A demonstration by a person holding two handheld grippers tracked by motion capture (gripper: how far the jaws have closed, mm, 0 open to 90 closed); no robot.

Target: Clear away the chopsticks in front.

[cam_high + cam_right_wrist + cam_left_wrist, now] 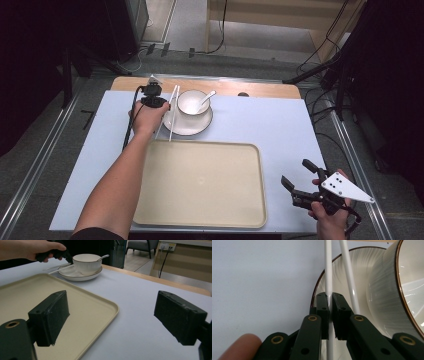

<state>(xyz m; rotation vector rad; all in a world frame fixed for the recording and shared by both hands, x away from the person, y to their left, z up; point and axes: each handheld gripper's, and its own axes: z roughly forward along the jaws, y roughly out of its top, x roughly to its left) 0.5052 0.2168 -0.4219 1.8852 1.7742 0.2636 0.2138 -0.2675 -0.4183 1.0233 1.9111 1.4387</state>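
Left gripper (330, 298) clamped on one white chopstick (328, 270), pads pressing it from both sides, just at the plate (359, 267) rim. Second chopstick (348, 272) just beside the first, outside the jaws, lying across the plate and close against the bowl (384, 297) wall. Both chopsticks propped on the plate's left edge, far ends pointing away toward the wooden table edge, near ends reaching down to the tray (200, 182). Bowl sitting on the plate, a spoon (206, 99) leaning inside it with the handle out to the right. Plate on the pale blue mat (280, 125), just beyond the tray's far rim. Left hand (148, 117) wrapped around the gripper body, forearm stretched diagonally over the tray's left side. Right gripper (296, 176) held wide apart and empty, jaws hovering off the tray's right rim above the mat, well apart from the plate. Right hand (330, 215) low at the near right corner, grey plate on top of its gripper.
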